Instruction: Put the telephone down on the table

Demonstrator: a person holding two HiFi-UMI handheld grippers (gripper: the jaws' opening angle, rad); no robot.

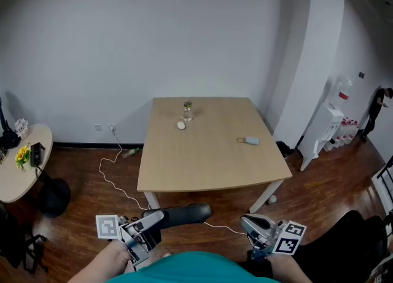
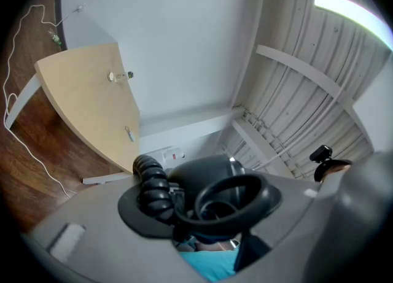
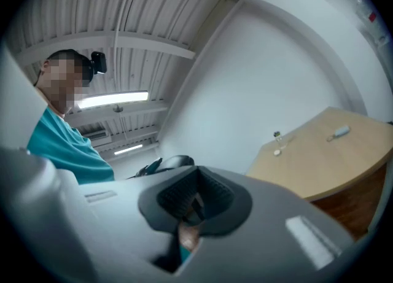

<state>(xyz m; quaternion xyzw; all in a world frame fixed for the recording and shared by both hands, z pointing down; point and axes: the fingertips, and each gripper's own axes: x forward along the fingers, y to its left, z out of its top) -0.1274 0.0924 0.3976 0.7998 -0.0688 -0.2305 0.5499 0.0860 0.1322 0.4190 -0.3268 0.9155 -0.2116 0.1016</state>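
A black telephone handset (image 1: 183, 213) sticks out to the right of my left gripper (image 1: 157, 218), low in the head view and well short of the table. In the left gripper view the handset (image 2: 212, 177) fills the gap between the jaws, which are shut on it, and its coiled black cord (image 2: 152, 188) hangs at its left. My right gripper (image 1: 252, 222) is beside it at the lower right, jaws together with nothing in them; in its own view the dark pads (image 3: 184, 197) meet. The wooden table (image 1: 209, 159) stands ahead.
On the table are a small glass vase (image 1: 187, 110), a white lump (image 1: 181, 125) and a pale blue item (image 1: 250, 141). A white cable (image 1: 113, 180) trails over the wooden floor. A round side table (image 1: 18, 174) stands left, a water dispenser (image 1: 325, 125) right.
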